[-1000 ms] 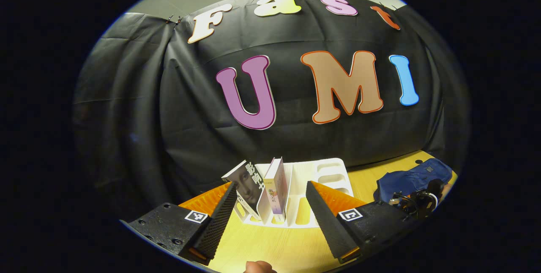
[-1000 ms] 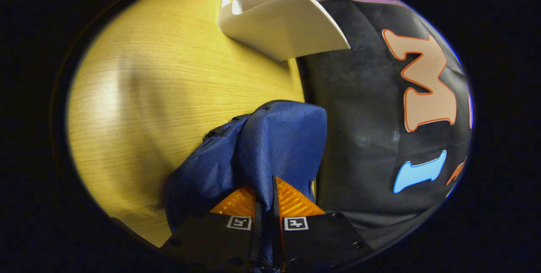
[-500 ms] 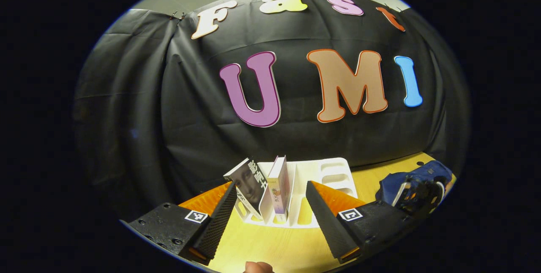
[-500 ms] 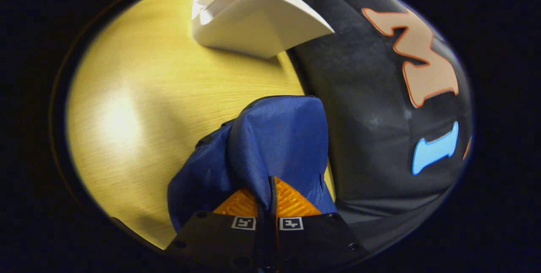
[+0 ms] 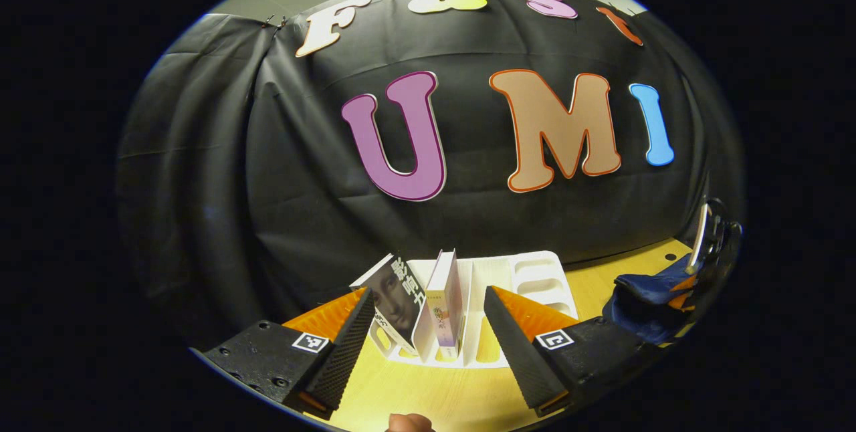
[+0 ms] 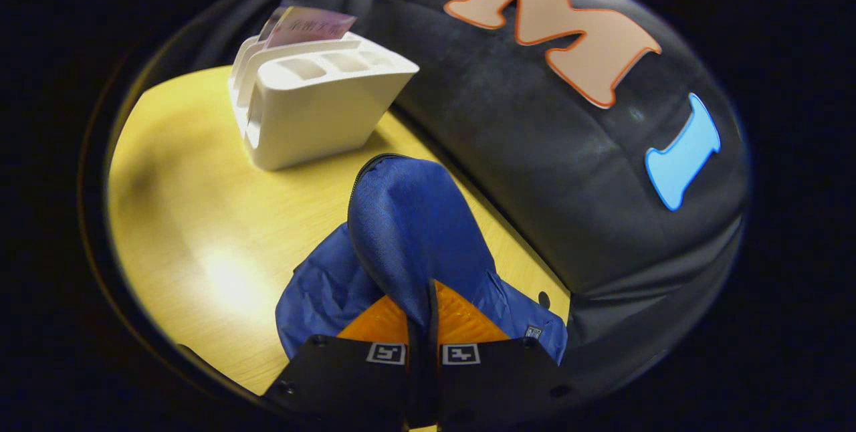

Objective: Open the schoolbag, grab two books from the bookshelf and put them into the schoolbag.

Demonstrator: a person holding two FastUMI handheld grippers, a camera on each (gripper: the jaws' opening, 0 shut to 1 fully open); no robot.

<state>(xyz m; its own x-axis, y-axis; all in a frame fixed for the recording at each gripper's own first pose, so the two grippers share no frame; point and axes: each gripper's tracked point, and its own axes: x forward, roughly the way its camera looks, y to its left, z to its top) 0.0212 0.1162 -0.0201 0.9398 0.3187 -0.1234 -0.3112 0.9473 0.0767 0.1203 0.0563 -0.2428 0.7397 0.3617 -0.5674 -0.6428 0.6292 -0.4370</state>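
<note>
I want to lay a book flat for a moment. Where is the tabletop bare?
Bare wood lies left of the blue schoolbag and in front of the white bookshelf, on the table. It is crowded by the wall, where schoolbag and bookshelf stand close.

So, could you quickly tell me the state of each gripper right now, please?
Left gripper: open, holding nothing, facing the books.
Right gripper: shut on the schoolbag fabric.
</note>
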